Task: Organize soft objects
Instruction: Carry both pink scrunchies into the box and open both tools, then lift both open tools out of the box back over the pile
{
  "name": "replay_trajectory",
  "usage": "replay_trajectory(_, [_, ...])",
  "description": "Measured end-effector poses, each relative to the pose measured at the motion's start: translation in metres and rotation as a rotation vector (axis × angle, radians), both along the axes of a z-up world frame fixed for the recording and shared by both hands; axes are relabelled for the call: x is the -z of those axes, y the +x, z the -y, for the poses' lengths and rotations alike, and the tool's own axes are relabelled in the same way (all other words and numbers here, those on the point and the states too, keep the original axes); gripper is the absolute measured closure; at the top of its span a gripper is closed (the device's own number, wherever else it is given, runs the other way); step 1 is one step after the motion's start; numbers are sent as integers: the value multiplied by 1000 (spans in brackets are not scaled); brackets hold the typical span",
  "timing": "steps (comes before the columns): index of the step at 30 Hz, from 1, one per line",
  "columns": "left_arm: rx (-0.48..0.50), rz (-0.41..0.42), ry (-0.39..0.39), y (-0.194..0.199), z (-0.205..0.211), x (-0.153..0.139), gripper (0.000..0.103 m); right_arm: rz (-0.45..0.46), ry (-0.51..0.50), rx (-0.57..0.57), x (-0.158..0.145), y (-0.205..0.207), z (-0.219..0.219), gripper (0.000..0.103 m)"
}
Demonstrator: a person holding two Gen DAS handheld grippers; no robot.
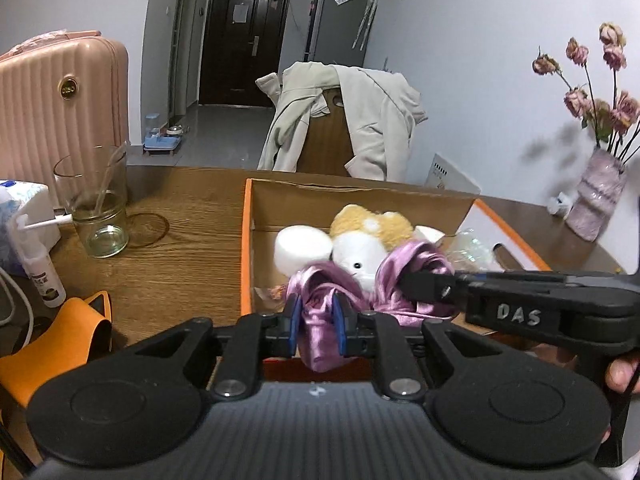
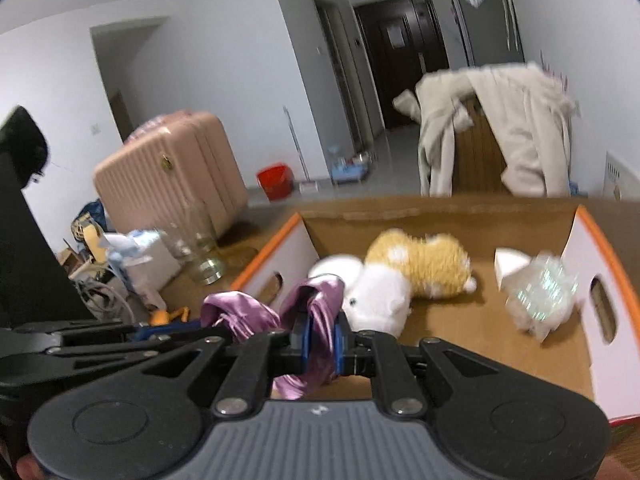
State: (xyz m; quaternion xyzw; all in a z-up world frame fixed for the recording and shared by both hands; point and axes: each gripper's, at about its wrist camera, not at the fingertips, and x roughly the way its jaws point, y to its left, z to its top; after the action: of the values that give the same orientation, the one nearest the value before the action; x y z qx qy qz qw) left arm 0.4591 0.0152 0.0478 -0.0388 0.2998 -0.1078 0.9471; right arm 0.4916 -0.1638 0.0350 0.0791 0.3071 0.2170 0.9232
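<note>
Item: purple satin cloth (image 1: pixel 320 320), shiny and bunched. I hold it at two places. My left gripper (image 1: pixel 316 328) is clamped on one fold, blue pads pressed against the fabric on both sides. My right gripper (image 2: pixel 320 336) is clamped on another fold the same way; from the left wrist view it reaches in from the right, its tip buried in the cloth. The cloth hangs over the near edge of the cardboard box (image 1: pixel 248 240), which I take as the landmark.

Inside the box: a white and tan plush toy (image 1: pixel 364 248) lying on the floor of the box, just behind the cloth; a white round soft piece (image 1: pixel 300 248) touching the plush toy on its left; a crinkled iridescent wrapper (image 2: pixel 540 292) toward the box's right wall.

Left of the box, on the wooden table (image 1: pixel 180 240): an empty glass jar (image 1: pixel 96 208), a small white bottle (image 1: pixel 40 268), an orange item (image 1: pixel 64 336) at the near corner.

Right of the box: a vase of dried roses (image 1: pixel 596 196).

Behind the box: a chair draped with a pale jacket (image 1: pixel 352 120), and further left a pink suitcase (image 1: pixel 60 108).
</note>
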Motion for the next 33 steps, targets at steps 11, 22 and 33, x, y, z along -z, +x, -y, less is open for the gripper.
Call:
replay_trajectory(11, [-17,60,48,-22,-8,-20,60,-12,6,-16,-7,-5,1,55])
replay_trajectory(22, [-27,175,81,-125,-17,-57,39,146,-104,59,-58,-108,48,48])
replay_trajectory(33, [-62,261,112,-269,-8,-56,26,285,-201,144,-60,-269,77,39])
